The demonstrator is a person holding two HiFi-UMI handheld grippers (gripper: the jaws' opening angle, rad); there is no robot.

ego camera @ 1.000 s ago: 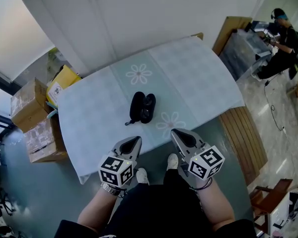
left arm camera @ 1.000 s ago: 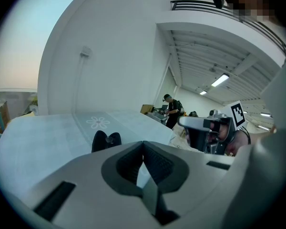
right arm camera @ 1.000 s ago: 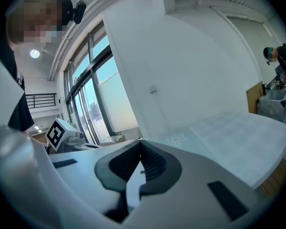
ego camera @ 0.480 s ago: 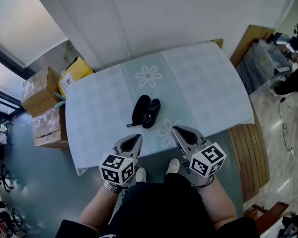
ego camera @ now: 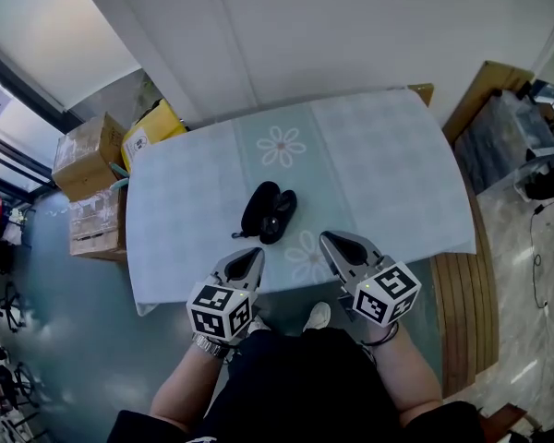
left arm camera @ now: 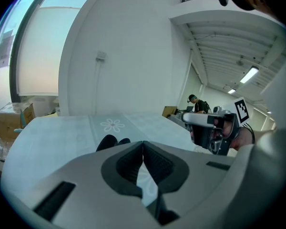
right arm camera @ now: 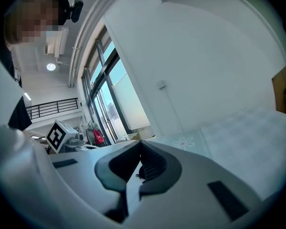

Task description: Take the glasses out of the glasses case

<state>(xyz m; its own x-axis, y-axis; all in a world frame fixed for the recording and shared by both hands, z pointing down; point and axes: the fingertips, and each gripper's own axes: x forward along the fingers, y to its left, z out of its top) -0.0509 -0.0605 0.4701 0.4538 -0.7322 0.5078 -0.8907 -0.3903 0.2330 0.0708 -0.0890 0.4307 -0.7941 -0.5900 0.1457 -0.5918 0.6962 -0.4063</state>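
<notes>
A black glasses case [ego camera: 269, 212] lies open on the pale blue flowered tablecloth [ego camera: 379, 164], its two halves side by side and a thin cord trailing off its near end. What lies inside I cannot make out. My left gripper [ego camera: 255, 253] hovers at the table's near edge, just short of the case, shut and empty. My right gripper [ego camera: 326, 239] is level with it to the right, also shut and empty. In the left gripper view the left gripper [left arm camera: 143, 142] points at the case [left arm camera: 111, 141]. In the right gripper view the right gripper [right arm camera: 140, 142] shows its jaws touching.
Cardboard boxes [ego camera: 90, 155] and a yellow box [ego camera: 152, 129] stand on the floor left of the table. A wooden bench [ego camera: 462, 312] runs along its right side. A white wall backs the table. A person [left arm camera: 196, 104] sits far off to the right.
The head view has swung, so table and boxes sit further right in frame. Both grippers hold the same pose, still shut. The case has not moved on the cloth.
</notes>
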